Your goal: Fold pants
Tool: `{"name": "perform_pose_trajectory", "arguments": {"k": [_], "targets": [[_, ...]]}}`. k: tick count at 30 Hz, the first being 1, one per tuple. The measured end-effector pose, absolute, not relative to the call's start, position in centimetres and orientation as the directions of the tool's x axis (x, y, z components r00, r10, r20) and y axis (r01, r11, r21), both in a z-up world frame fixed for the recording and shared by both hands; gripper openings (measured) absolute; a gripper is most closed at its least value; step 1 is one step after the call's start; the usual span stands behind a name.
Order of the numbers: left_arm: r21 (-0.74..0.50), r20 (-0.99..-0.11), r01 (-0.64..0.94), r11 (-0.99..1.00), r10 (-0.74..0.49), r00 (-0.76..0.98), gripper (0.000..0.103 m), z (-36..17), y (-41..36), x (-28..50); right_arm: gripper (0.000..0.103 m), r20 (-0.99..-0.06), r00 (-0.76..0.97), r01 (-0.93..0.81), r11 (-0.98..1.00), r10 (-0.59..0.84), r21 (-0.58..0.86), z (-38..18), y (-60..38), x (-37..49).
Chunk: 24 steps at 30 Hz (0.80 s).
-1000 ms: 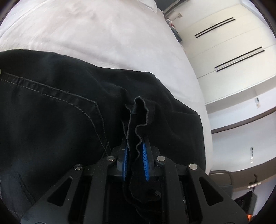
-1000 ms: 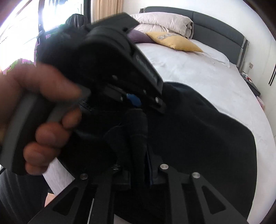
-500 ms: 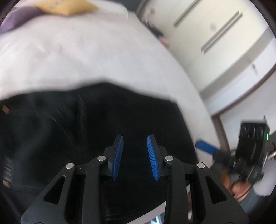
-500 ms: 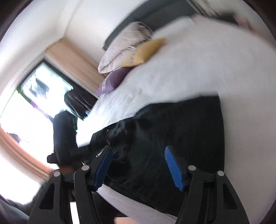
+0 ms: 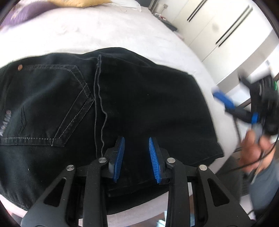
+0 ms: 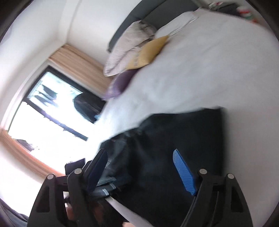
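Black pants [image 5: 122, 104] lie folded flat on the white bed [image 5: 104, 33], back pocket and seam up, near the front edge. My left gripper [image 5: 136, 141] hovers just above the cloth with a small gap between its blue pads and nothing in it. In the left wrist view the right gripper [image 5: 233, 110] shows blurred off the bed's right side, held in a hand [image 5: 256, 148]. In the right wrist view my right gripper [image 6: 139, 153] is rolled sideways above the pants [image 6: 174, 148]; its jaws are opening wide and hold nothing.
Grey, yellow [image 6: 148, 52] and purple pillows lie at the dark headboard [image 6: 157, 10]. A bright window [image 6: 43, 122] with beige curtains is beside the bed. White wardrobe doors [image 5: 218, 29] stand past the bed's right edge. White sheet spreads beyond the pants.
Both grippers let go of the pants' hem and drew back. The cloth now lies flat. The right gripper swung out to the right and rolled, its jaws spreading wide.
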<state>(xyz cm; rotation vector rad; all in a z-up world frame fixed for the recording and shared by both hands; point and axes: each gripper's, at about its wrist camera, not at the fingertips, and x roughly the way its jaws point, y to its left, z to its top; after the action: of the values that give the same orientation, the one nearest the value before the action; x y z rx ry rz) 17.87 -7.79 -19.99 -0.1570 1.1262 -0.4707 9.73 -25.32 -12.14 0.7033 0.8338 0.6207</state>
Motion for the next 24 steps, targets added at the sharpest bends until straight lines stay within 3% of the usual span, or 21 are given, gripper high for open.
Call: {"name": "perform_pose_trajectory", "arguments": {"k": [3,4,6,8,10,13,16,17,19,20,23,24], "targets": [[-0.291,-0.849,0.294,0.910,-0.387,0.359,0.028,-20.2,-8.4,17.3,0.080,-0.544,0.463,-0.087,0.647,0.700,0.758,-16.1,-25.7,13.7],[-0.294,-0.848,0.292,0.910,-0.389,0.360,0.028,-20.4,-9.1,17.3,0.060,-0.598,0.439,-0.008,0.668,0.671,0.744,-18.1,-26.6,14.8],[-0.302,-0.848,0.281,0.911,-0.392,0.357,0.028,-20.5,-9.2,17.6,0.037,-0.587,0.456,0.054,0.637,0.669,0.769,-18.9,-28.8,14.9],[-0.307,-0.847,0.280,0.910,-0.395,0.355,0.028,-20.5,-9.2,17.8,0.040,-0.599,0.488,0.071,0.655,0.635,0.753,-17.8,-30.0,13.9],[-0.307,-0.847,0.281,0.909,-0.396,0.356,0.028,-20.6,-9.6,18.1,0.056,-0.613,0.521,0.054,0.694,0.593,0.718,-16.0,-30.4,12.1],[-0.304,-0.846,0.280,0.911,-0.393,0.360,0.028,-20.6,-9.2,18.6,0.067,-0.497,0.499,-0.044,0.593,0.710,0.804,-14.3,-29.0,8.3],[-0.311,-0.840,0.280,0.908,-0.400,0.366,0.028,-21.2,-8.1,18.1,0.074,-0.497,0.424,-0.107,0.587,0.757,0.802,-14.9,-27.1,4.2],[-0.312,-0.838,0.283,0.907,-0.403,0.367,0.028,-21.2,-7.4,17.3,0.074,-0.513,0.409,-0.092,0.594,0.754,0.799,-16.2,-26.7,3.3],[-0.313,-0.838,0.285,0.906,-0.405,0.366,0.028,-21.4,-7.1,17.1,0.050,-0.523,0.475,-0.094,0.632,0.708,0.770,-17.8,-27.9,1.1],[-0.312,-0.837,0.287,0.905,-0.405,0.367,0.028,-21.3,-7.0,17.2,0.046,-0.528,0.484,-0.081,0.636,0.698,0.767,-17.9,-28.5,0.7],[-0.320,-0.833,0.288,0.903,-0.413,0.369,0.028,-21.3,-6.6,17.2,0.051,-0.552,0.455,-0.008,0.623,0.699,0.782,-16.7,-29.9,0.2],[-0.324,-0.831,0.286,0.902,-0.416,0.370,0.028,-21.3,-6.5,17.2,0.052,-0.525,0.455,-0.054,0.611,0.719,0.790,-15.0,-29.5,0.4]]}}
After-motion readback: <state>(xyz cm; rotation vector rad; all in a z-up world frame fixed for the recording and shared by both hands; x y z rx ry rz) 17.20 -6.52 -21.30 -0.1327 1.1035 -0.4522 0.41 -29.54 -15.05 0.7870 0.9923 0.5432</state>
